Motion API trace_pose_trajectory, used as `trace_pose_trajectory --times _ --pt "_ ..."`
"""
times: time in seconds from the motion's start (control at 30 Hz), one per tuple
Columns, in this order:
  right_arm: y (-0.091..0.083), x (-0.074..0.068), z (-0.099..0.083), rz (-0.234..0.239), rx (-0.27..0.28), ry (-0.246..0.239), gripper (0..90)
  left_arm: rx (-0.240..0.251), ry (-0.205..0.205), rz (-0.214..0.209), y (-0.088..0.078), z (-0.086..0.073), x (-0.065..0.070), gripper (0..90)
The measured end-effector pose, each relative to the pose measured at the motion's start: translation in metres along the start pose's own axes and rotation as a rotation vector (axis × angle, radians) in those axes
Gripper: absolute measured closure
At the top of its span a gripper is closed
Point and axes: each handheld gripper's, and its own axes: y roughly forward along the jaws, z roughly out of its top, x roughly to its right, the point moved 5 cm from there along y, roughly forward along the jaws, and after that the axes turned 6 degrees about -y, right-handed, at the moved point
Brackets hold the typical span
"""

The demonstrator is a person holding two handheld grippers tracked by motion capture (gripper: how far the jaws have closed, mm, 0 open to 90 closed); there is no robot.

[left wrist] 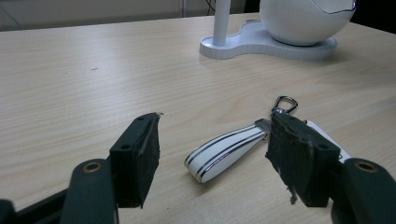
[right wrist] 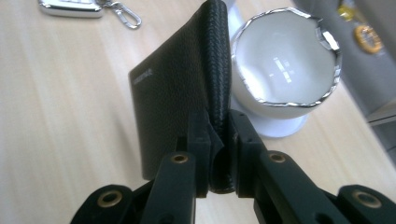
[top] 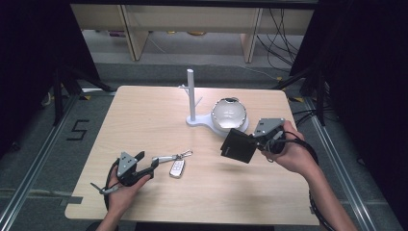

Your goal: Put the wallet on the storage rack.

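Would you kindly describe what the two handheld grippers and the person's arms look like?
Both the left gripper and the right gripper are black, each topped by a grey three-cornered plate and trailing a black cable. Their jaws are black bars with brass-coloured rivets and dark, worn pads. The forearms are bare, with no sleeves in sight.

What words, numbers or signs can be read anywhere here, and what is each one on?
"5": black tape mark on the grey floor left of the table.
Small embossed brand mark near one corner of the black wallet clamped in the right gripper: too small and blurred to read.
Key fob buttons: symbols too small to make out.
Nothing else legible.
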Motion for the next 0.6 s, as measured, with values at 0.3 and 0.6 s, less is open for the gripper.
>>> trace_pose_trajectory --times 0.3,0.6 --pt "0.001 0.01 0.006 -0.049 0.015 -0.006 81.5 -0.002 0.0 0.0 0.0 0.0 0.0 33.5" --pt "0.0 0.02 0.015 -0.099 0.024 -0.007 81.5 -0.001 -0.003 0.0 0.0 0.0 0.0 33.5"
